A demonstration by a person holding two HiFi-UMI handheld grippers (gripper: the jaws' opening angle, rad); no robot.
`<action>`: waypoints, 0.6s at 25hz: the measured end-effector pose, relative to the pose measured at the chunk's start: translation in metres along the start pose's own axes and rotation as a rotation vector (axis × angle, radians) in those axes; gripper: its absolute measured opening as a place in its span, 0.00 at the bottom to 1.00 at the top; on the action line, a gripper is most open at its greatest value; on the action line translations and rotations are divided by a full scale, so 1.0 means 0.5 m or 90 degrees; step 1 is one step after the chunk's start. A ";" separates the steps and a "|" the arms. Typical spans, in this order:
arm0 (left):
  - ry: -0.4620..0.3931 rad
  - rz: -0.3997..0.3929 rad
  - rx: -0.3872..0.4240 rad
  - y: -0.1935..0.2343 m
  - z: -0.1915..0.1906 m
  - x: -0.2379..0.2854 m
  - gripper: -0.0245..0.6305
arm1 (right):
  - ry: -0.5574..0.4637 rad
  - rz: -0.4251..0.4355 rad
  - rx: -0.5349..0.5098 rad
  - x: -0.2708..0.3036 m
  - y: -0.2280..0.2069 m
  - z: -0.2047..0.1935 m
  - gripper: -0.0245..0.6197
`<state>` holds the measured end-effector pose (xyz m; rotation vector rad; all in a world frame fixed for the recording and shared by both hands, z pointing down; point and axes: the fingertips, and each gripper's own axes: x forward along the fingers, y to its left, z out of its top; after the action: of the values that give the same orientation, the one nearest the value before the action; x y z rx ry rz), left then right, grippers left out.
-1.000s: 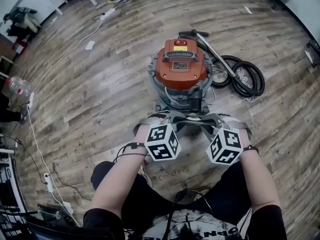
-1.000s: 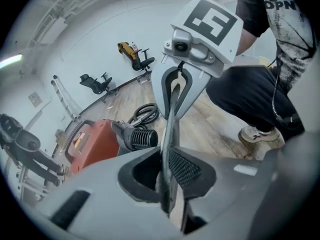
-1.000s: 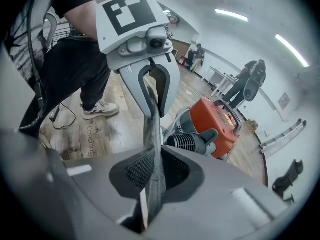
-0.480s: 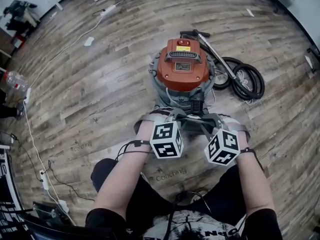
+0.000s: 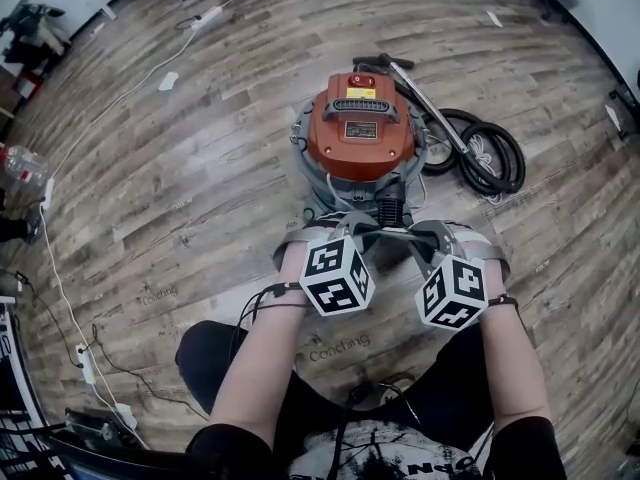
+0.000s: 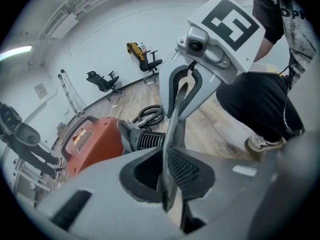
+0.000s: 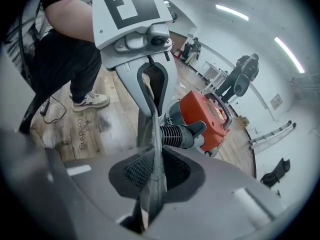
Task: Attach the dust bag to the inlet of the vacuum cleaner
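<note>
- Far left, a white power strip (image 5: 203, 18) lies on the wood-plank floor (image 5: 200, 198), well away from where we're working.
- On to the left gripper (image 6: 167, 176): its jaws stand narrow, pinched on one edge of the grey fabric dust bag (image 6: 175, 119). They've just been closing in on it, and the mesh pads sit against the cloth.
- We can see the dust bag stretched taut between our two grippers. It hangs low in front of us, just beside the near side of the machine.
- Dead centre stands the vacuum cleaner with the orange lid and grey steel drum (image 5: 360, 133), upright on the floor.
- Its black ribbed inlet (image 5: 390, 211) sticks out of the drum towards us, right behind the stretched bag. Whether the bag touches it, we cannot tell from any view.
- Now the right gripper (image 7: 152, 176): narrow too, gripping the opposite edge of the dust bag. These jaws have just been opening a touch, yet the fabric is there between the pads, pressed from both sides.
- Both grippers face each other across the bag, each looking straight at the other's marker cube.
- Over on the right, a silver metal wand (image 5: 425, 98) slants away from the drum.
- Beside it a coiled black hose (image 5: 492, 158) lies on the planks.
</note>
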<state>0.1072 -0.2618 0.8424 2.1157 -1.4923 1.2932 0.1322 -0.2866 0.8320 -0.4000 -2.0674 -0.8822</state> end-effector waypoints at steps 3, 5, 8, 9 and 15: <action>-0.003 0.008 -0.009 -0.004 -0.010 0.012 0.09 | 0.011 -0.007 -0.020 0.010 0.003 -0.004 0.10; 0.000 0.019 -0.012 0.003 -0.023 0.014 0.09 | 0.009 -0.015 -0.026 0.023 0.006 0.002 0.10; 0.005 0.025 -0.011 0.021 -0.032 0.006 0.09 | -0.005 -0.022 -0.012 0.033 -0.001 0.016 0.10; 0.009 0.023 -0.003 0.025 -0.031 0.006 0.09 | -0.008 -0.023 -0.004 0.034 -0.003 0.016 0.10; 0.053 -0.014 0.083 0.035 -0.014 0.012 0.09 | -0.022 -0.030 0.063 0.048 -0.003 -0.004 0.10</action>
<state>0.0891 -0.2691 0.8464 2.1224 -1.3818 1.4879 0.1181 -0.2901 0.8512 -0.3173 -2.1499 -0.8016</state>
